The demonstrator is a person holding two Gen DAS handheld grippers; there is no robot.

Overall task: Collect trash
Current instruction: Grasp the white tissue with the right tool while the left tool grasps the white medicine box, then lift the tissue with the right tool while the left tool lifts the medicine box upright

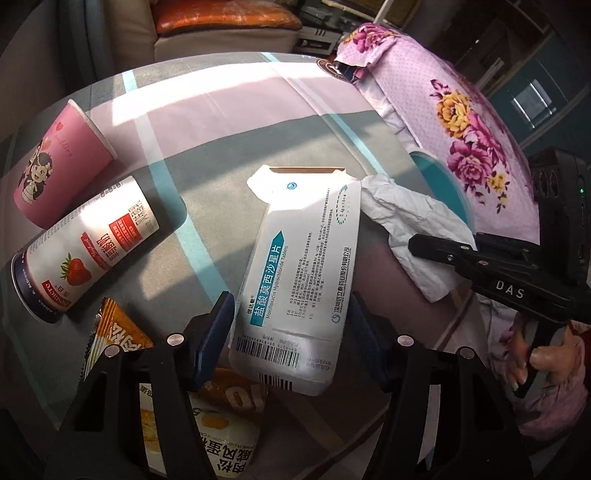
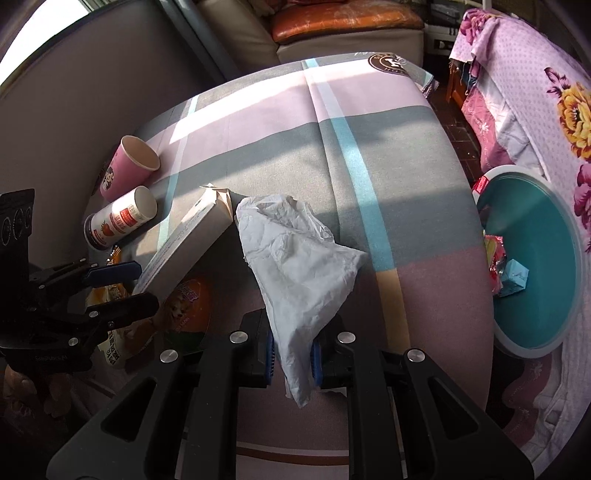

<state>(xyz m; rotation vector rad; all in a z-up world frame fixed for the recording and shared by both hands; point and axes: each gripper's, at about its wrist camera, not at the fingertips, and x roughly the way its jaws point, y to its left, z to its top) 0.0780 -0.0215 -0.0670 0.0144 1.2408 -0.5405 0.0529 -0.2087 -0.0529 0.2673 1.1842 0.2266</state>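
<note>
My left gripper [image 1: 291, 332] is shut on a white medicine box [image 1: 303, 280], held tilted above the cloth-covered table; it also shows in the right wrist view [image 2: 184, 243]. My right gripper [image 2: 291, 354] is shut on a crumpled white tissue [image 2: 299, 266], also seen in the left wrist view [image 1: 410, 236]. A teal bin [image 2: 532, 266] with a white rim stands on the floor at the right and holds a few wrappers. A pink paper cup [image 1: 59, 162] and a strawberry drink cup [image 1: 85, 247] lie on their sides at the left.
An orange snack wrapper [image 1: 207, 417] lies under my left gripper. A round orange lid [image 2: 188, 310] lies beside it. A floral pink bedspread [image 2: 528, 96] is at the right behind the bin. A sofa [image 2: 332, 33] stands beyond the table's far edge.
</note>
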